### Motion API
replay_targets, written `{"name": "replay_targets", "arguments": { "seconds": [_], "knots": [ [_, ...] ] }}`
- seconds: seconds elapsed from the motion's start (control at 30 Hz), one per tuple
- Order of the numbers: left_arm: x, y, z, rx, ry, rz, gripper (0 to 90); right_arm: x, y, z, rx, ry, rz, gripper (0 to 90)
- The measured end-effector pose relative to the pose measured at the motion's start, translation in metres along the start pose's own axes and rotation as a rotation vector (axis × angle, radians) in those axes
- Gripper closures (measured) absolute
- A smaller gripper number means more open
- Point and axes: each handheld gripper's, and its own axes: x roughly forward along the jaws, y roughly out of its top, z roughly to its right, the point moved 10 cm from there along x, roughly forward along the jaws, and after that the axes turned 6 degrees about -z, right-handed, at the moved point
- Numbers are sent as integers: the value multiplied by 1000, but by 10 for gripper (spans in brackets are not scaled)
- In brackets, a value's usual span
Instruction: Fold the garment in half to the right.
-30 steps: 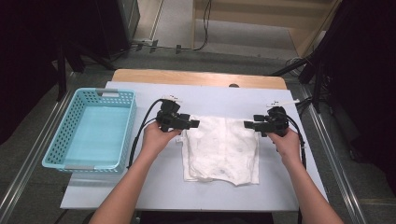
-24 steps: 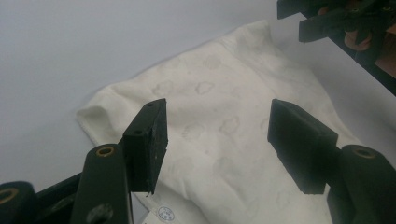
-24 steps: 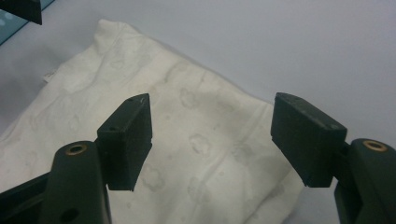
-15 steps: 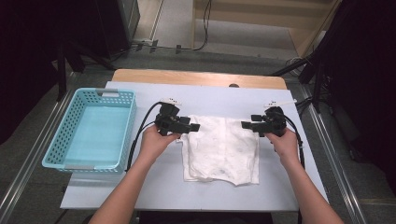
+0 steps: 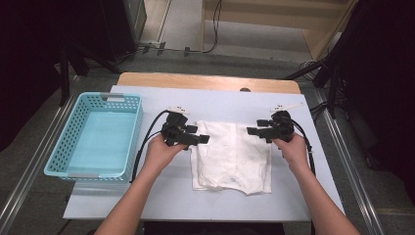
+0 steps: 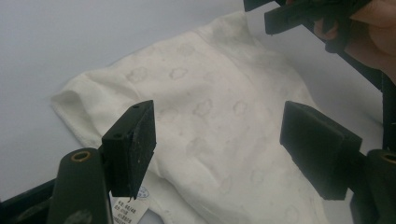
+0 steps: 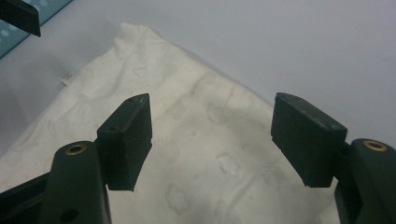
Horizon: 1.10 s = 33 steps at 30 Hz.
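both hand-held grippers gape empty over white garment; its label print unreadable.

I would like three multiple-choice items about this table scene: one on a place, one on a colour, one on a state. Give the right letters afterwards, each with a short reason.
1. Where does the light blue perforated plastic basket stand, in the high view?
A. left of the garment
B. right of the garment
C. on top of the garment

2. What colour is the folded cloth garment with the faint cloud print?
A. red
B. off-white
C. dark green

3. How do the jaws of the left gripper and the right gripper stand?
A. both open, nothing pinched
B. both shut on the garment
C. both shut on the basket rim

Answers:
1. A, the basket is at the table's left, apart from the garment.
2. B, both gripper views show pale cream fabric.
3. A, each gripper view shows a wide gap between the pads, with the garment lying below; the left jaws have just been opening.
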Motion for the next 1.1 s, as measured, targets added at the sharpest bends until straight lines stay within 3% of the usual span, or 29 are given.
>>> {"name": "replay_targets", "arguments": {
  "seconds": [0.4,0.73,1.1],
  "knots": [
    [-5,-8,7,1,-4,1,274,11,10,-10,-38,10,-14,278],
    [-5,-28,20,32,-3,-31,273,18,17,-21,-47,43,-22,278],
    [-3,-42,30,54,11,-34,273,28,20,-32,-65,57,-50,279]
  ]
}}
